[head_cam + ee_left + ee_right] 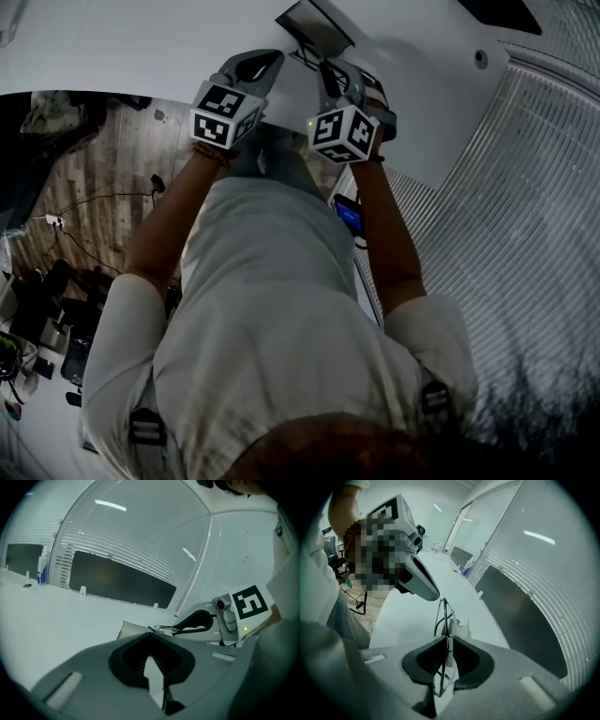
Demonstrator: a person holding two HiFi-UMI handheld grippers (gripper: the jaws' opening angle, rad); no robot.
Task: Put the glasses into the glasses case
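The right gripper (pixel 447 638) has its fingers pinched nearly closed on the thin black wire-framed glasses (pixel 442 616). They hang just short of the open grey glasses case (pixel 314 23) on the white bench (pixel 141 47), at twelve o'clock from both grippers. The left gripper (pixel 150 634) has its fingers together, holding nothing. I would brace the case with the left gripper, lower the frame in level, and let go only once it is seated.

You are working over a white table (pixel 141 47), on which an open glasses case (pixel 314 26) is lying and a small bottle (pixel 42 569) is standing at its far edge.
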